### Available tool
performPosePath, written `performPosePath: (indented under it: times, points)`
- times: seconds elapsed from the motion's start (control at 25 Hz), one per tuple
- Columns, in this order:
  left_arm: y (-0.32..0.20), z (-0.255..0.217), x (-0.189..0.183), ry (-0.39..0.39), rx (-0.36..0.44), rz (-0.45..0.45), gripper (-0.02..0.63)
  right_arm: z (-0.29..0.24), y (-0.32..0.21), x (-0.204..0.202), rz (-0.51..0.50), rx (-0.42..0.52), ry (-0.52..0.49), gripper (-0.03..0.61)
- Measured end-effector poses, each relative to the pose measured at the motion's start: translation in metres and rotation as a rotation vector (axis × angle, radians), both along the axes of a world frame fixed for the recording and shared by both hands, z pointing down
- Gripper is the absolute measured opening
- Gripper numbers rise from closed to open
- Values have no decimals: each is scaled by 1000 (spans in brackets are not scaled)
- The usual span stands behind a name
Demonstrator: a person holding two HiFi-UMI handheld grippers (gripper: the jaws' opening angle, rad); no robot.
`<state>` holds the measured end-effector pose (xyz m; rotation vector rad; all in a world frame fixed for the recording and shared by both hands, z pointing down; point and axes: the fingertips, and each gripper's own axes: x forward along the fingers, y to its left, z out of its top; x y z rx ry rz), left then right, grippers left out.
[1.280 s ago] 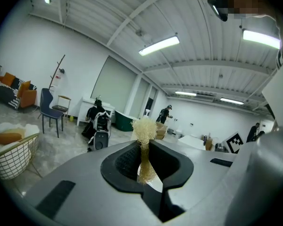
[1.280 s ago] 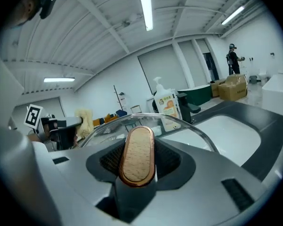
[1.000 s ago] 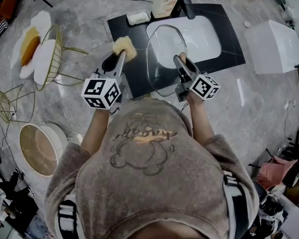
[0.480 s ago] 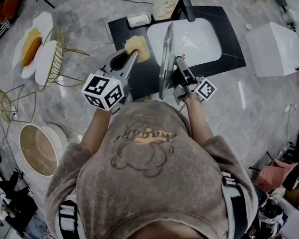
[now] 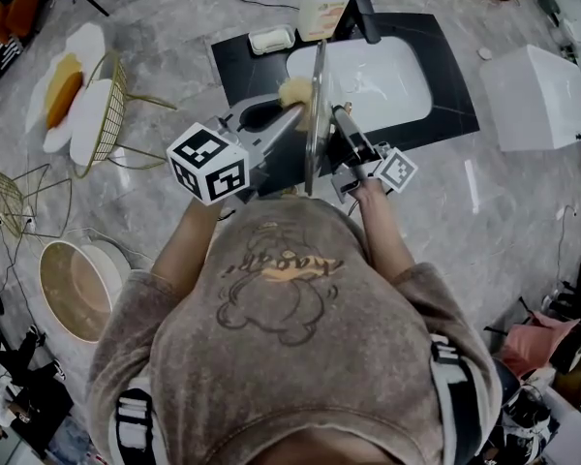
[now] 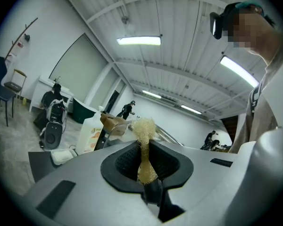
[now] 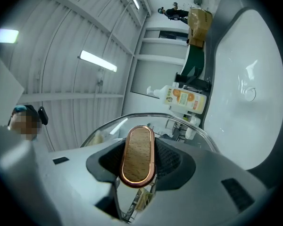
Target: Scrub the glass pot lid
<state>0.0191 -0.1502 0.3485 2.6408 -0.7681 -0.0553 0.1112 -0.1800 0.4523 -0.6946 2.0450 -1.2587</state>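
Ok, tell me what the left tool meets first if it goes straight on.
The glass pot lid, held on edge by the right tool. The scrubber in the left tool looks right beside its face, perhaps touching; depth is unclear.

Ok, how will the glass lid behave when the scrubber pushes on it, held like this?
The glass lid is probably rigid but breakable, so push gently. Held on edge by only its wooden handle in the right gripper, it may pivot under side pressure. The fibrous scrubber looks soft and should flex first.
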Motion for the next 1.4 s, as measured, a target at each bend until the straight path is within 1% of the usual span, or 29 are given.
performPosePath:
  times: [0.12, 0.36, 0.6, 0.88, 1.0, 1.24, 1.4]
  points:
    - [-3, -1, 1, 33, -17, 14, 52, 0, 3, -5, -16, -11, -22, 172]
    - [-16, 1, 2, 57, -36, 0, 52, -6, 7, -11, -46, -2, -56, 172]
    - [-33, 6, 0, 49, -26, -26, 52, -15, 11, -24, -105, 12, -72, 172]
    - [-56, 16, -9, -3, -20, -97, 52, -21, 20, -36, -147, 13, -108, 172]
    - [-66, 24, -13, -37, -18, -124, 52, -22, 23, -39, -159, 14, -118, 172]
    - [-77, 41, -11, -92, -19, -146, 51, -26, 28, -39, -157, 4, -166, 172]
    - [-84, 61, -9, -147, -25, -155, 52, -29, 29, -37, -155, 9, -186, 172]
